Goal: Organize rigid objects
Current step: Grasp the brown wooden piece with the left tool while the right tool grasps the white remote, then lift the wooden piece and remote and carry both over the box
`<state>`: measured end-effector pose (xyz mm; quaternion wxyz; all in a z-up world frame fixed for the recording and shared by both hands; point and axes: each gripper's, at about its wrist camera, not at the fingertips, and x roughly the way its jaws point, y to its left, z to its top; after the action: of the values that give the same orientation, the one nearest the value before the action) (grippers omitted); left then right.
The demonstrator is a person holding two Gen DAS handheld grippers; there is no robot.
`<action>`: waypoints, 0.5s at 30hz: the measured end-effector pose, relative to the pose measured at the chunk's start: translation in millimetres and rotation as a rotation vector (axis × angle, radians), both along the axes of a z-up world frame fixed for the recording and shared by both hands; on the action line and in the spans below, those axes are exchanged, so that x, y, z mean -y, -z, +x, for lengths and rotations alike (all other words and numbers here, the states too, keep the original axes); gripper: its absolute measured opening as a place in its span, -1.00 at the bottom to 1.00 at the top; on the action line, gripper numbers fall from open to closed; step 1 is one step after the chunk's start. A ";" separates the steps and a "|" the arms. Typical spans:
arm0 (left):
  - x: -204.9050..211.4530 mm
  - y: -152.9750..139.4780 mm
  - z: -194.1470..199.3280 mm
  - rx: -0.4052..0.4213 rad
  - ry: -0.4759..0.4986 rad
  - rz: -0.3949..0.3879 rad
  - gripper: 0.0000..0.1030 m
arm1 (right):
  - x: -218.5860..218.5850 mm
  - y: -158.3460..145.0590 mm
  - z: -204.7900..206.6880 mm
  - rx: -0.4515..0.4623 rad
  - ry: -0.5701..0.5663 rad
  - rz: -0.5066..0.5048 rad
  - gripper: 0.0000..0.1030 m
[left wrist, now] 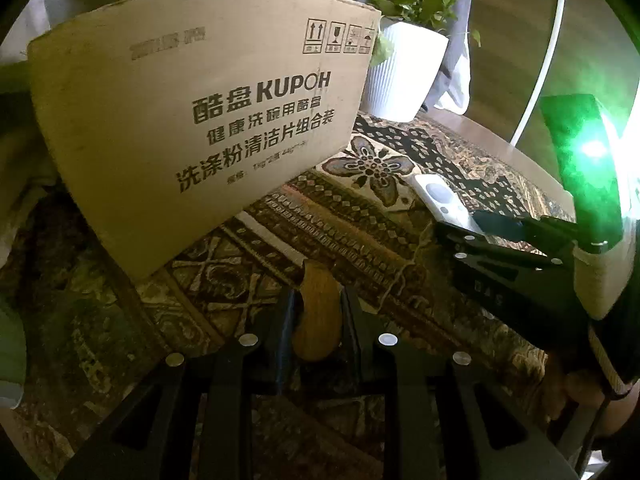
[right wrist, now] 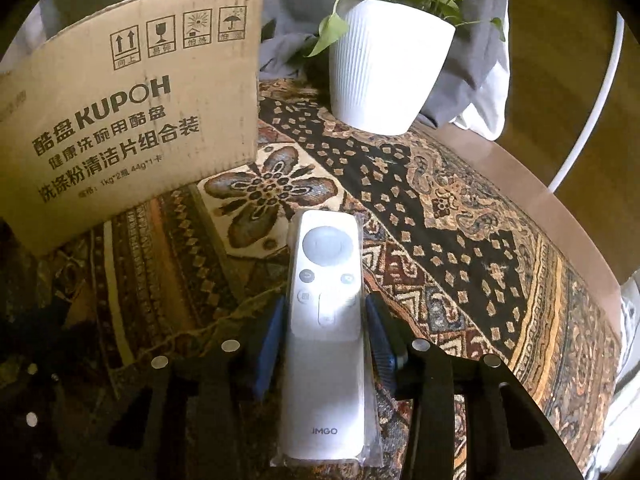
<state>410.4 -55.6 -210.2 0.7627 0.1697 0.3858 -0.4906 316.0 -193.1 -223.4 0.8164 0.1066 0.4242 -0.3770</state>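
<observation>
My left gripper [left wrist: 316,300] is shut on a tan wooden piece [left wrist: 318,312], held just above the patterned tablecloth [left wrist: 248,280] in front of a cardboard box [left wrist: 200,120]. My right gripper [right wrist: 324,312] is closed around a white remote [right wrist: 326,300] in a clear plastic sleeve; the blue pads [right wrist: 270,344] sit against its sides and the remote lies on the cloth. In the left wrist view the right gripper [left wrist: 480,226] and the remote [left wrist: 440,196] show at the right. The box also shows in the right wrist view [right wrist: 132,112].
A white ribbed pot with a green plant [right wrist: 384,68] stands behind the remote, also in the left wrist view [left wrist: 404,68]. The round table's edge [right wrist: 560,208] curves along the right. A white tube [right wrist: 588,112] and grey fabric [right wrist: 292,12] lie beyond.
</observation>
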 end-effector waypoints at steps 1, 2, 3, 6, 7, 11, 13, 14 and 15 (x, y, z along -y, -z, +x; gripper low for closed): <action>0.7 -0.2 0.5 -0.003 0.001 -0.003 -0.54 | 0.0 0.4 0.3 0.000 -0.005 0.000 -0.21; 1.1 -0.9 1.1 -0.005 -0.002 -0.008 -0.54 | 0.4 -0.4 -0.5 0.008 -0.009 0.009 -0.23; 1.6 -1.7 1.7 -0.006 -0.004 -0.010 -0.54 | 1.7 -1.4 -2.3 0.026 -0.015 0.032 -0.23; 1.0 -6.5 2.3 -0.003 -0.017 -0.019 -0.54 | -1.8 -3.4 -4.8 0.046 -0.025 0.042 -0.23; 0.1 -8.2 2.6 -0.004 -0.022 -0.024 -0.54 | -4.0 -5.2 -5.5 0.053 -0.035 0.043 -0.23; -5.0 -17.1 1.9 -0.014 -0.043 -0.043 -0.54 | -14.4 -17.5 -10.1 0.084 -0.071 0.047 -0.23; -8.2 -22.5 0.7 -0.010 -0.054 -0.054 -0.54 | -18.9 -25.4 -12.4 0.102 -0.087 0.045 -0.23; -9.9 -26.1 -0.5 -0.005 -0.060 -0.061 -0.54 | -20.5 -29.0 -13.5 0.110 -0.095 0.046 -0.23; -11.5 -29.8 -2.0 -0.002 -0.065 -0.069 -0.54 | -22.9 -33.7 -14.8 0.116 -0.107 0.045 -0.23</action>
<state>408.5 -44.1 -180.4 0.7832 0.1301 0.3748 -0.4788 301.2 -170.2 -189.7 0.8561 0.1237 0.3895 -0.3165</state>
